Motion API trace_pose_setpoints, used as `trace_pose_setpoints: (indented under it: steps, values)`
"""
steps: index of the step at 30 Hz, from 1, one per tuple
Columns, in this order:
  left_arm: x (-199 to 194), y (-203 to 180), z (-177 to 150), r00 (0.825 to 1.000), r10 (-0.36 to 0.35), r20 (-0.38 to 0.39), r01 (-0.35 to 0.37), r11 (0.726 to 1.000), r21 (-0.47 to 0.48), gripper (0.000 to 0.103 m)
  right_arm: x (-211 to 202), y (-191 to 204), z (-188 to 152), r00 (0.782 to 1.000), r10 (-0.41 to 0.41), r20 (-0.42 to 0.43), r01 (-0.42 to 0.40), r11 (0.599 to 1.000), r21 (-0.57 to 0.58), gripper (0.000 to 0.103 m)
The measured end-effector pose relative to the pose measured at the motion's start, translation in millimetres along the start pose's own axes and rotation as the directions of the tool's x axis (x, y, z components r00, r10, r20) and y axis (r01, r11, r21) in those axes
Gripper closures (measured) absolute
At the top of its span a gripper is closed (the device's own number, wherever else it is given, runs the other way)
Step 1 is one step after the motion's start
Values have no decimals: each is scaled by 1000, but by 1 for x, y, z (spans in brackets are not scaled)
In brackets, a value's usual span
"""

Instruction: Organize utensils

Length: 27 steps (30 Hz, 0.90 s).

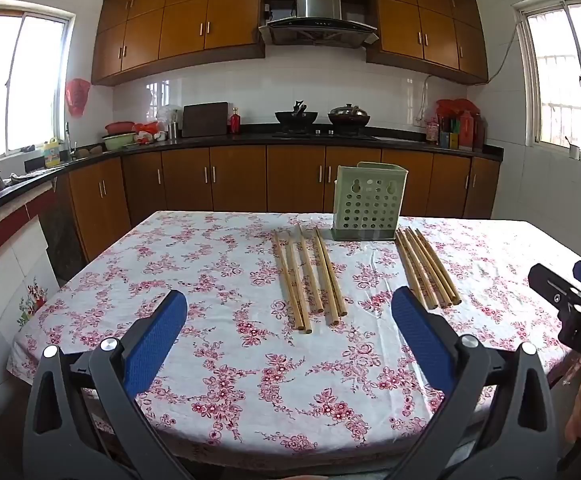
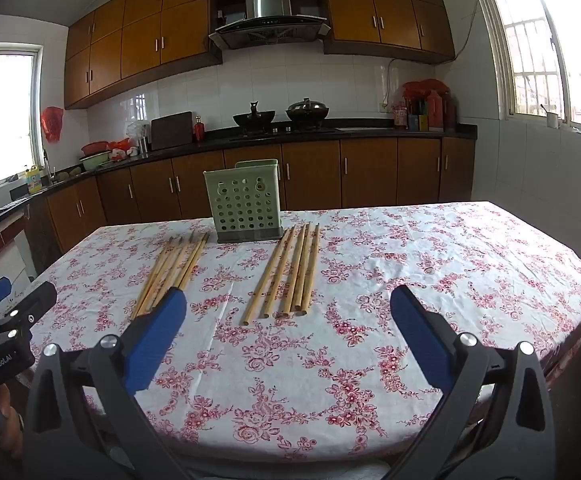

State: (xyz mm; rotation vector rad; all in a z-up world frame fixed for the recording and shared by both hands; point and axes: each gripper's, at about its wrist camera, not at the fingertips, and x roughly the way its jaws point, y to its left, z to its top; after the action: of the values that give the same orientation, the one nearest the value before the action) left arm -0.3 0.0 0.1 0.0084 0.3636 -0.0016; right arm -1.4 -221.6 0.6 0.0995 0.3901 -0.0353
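Observation:
A pale green perforated utensil holder [image 1: 368, 202] stands upright at the table's far side; it also shows in the right wrist view [image 2: 245, 202]. Two groups of several wooden chopsticks lie flat in front of it: a left group [image 1: 310, 276] [image 2: 170, 268] and a right group [image 1: 426, 266] [image 2: 290, 272]. My left gripper [image 1: 290, 316] is open and empty, above the table's near part, short of the chopsticks. My right gripper [image 2: 288, 312] is open and empty, hovering just before the right group's near ends.
The table carries a white cloth with red flowers [image 1: 230, 360]. The right gripper's body shows at the left wrist view's right edge [image 1: 570, 312]; the left one at the right wrist view's left edge [image 2: 6, 320]. Kitchen counter, woks and cabinets stand behind.

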Motion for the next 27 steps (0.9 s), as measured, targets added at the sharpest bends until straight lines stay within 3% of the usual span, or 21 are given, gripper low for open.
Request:
trace_pose_setpoints:
  steps: [27]
  values:
    - [0, 0, 0, 1000, -2, -7, 2, 1000, -3, 2, 0, -1, 1, 1000, -1, -1, 1, 1000, 0, 4]
